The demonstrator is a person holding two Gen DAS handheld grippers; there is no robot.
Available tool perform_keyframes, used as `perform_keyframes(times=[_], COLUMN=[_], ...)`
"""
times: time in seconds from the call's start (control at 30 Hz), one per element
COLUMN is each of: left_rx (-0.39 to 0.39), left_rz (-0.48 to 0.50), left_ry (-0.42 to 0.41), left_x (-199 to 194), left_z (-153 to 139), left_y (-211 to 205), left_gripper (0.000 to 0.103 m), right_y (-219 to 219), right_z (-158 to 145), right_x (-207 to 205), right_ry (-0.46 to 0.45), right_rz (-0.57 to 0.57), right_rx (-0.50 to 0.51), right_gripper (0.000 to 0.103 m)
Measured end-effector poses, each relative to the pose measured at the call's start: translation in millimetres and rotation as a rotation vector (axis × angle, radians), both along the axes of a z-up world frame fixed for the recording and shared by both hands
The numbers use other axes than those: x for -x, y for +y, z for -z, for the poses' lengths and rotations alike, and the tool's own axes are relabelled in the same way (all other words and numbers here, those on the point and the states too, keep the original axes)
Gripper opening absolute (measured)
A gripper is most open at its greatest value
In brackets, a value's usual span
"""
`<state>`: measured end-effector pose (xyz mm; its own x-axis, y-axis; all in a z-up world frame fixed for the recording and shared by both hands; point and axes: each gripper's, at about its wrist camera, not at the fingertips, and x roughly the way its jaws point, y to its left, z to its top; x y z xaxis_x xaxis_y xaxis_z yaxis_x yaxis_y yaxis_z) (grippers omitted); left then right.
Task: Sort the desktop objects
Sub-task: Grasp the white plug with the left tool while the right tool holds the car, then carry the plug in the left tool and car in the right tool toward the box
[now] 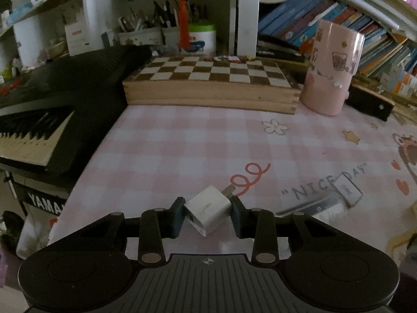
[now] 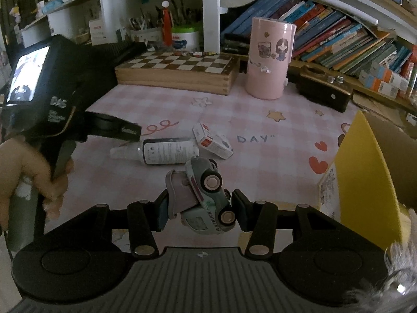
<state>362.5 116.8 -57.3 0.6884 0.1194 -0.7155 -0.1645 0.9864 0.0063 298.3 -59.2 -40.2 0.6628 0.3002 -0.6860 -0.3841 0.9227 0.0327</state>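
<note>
In the left wrist view my left gripper (image 1: pixel 207 215) is shut on a white USB charger plug (image 1: pixel 208 208), its prongs pointing away, held just above the pink checked mat (image 1: pixel 182 143). In the right wrist view my right gripper (image 2: pixel 199 208) is shut on a pale green and pink toy car (image 2: pixel 203 198), tilted on its side, wheels facing right. Ahead of it on the mat lie a white spray bottle (image 2: pixel 161 151) on its side and a small white and red box (image 2: pixel 212 140). The left gripper's body (image 2: pixel 52 91) shows at the left.
A wooden chessboard box (image 1: pixel 208 83) and a pink tumbler (image 1: pixel 331 73) stand at the back. A black keyboard (image 1: pixel 39 120) lies left. A yellow cardboard box (image 2: pixel 370 161) stands at the right. Bookshelves and pen holders line the back wall.
</note>
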Motion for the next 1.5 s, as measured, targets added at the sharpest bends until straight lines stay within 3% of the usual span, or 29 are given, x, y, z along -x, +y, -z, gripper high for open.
perform_keyframes(times=[0.43, 0.83, 1.5], left_rx=[0.043, 0.125, 0.169], left_rz=[0.026, 0.1, 0.326], left_ry=[-0.092, -0.123, -0.082], left_x=[79.6, 165.8, 272.7], left_z=[-43.4, -67.7, -67.7], left_y=[10.4, -2.0, -47.0], left_gripper=[0.035, 0.035, 0.035], right_y=[-5.4, -17.9, -61.0], right_z=[-12.7, -27.9, -20.6], right_x=[42.6, 109.1, 233.7], right_ry=[-0.024, -0.028, 0.004], right_rz=[0.026, 0.041, 0.223], right_rx=[-0.032, -0.074, -0.084], right_gripper=[0.046, 0.046, 0.047])
